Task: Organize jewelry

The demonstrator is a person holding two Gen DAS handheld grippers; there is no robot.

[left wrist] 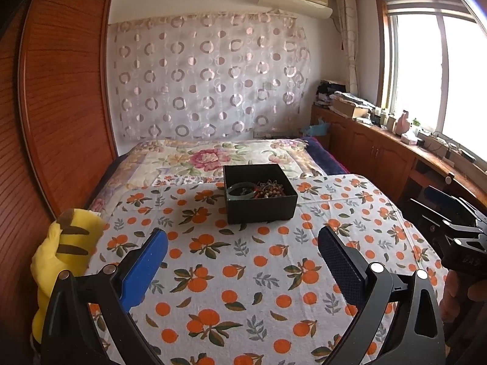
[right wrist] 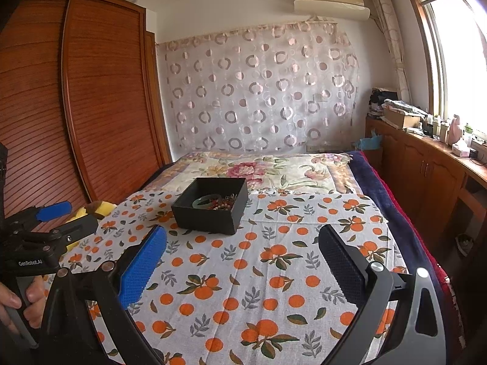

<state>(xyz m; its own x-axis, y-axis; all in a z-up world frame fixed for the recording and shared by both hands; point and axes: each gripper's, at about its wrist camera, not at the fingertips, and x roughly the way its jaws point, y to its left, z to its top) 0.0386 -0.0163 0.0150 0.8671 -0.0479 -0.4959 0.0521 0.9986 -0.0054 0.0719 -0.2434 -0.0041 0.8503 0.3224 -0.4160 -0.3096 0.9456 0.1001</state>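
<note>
since the black box (left wrist: 260,194) ahead of both fingers already holds the bangle (left wrist: 240,191) and beads (left wrist: 271,189), left gripper (left wrist: 243,261) and right gripper (right wrist: 242,263) hang back, spread, gripping nothing.

At the centre of the frame a black box (left wrist: 260,210) sits on a white cloth (left wrist: 243,273) printed with oranges and leaves. At the lower left, a yellow plush (left wrist: 65,252) shows brown stripes. Each claw pairs one blue pad (right wrist: 141,269) with one black pad (right wrist: 341,269).

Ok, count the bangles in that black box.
1: a green bangle lies at the left side of the black box, beside a heap of beads. More may be hidden under the beads.
</note>
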